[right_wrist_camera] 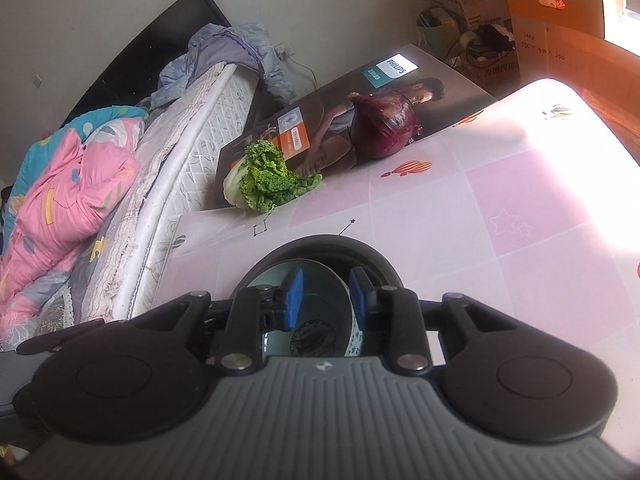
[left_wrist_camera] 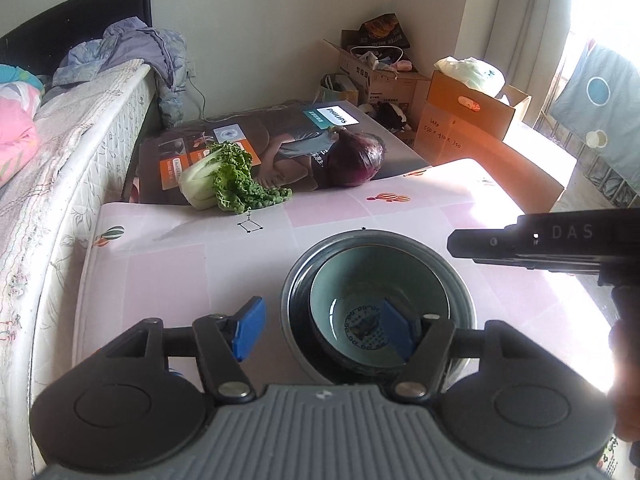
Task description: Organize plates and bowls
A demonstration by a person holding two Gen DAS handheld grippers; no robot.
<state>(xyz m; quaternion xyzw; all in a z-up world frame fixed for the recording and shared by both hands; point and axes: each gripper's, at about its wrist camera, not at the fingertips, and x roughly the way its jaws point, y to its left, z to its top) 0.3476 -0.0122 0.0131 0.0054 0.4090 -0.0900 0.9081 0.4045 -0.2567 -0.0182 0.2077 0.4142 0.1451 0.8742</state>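
Leafy cabbage (left_wrist_camera: 224, 178), well beyond the jaws, left; red onion (left_wrist_camera: 356, 164) beyond, right; both against printed box (left_wrist_camera: 280, 136).

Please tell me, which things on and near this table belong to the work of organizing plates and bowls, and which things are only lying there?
Belongs to the job:
- pale green bowl, nested inside the dark bowl
- dark bowl, on the pink tablecloth

Only lying about:
- leafy cabbage
- red onion
- Philips box
- cardboard boxes
- bedding
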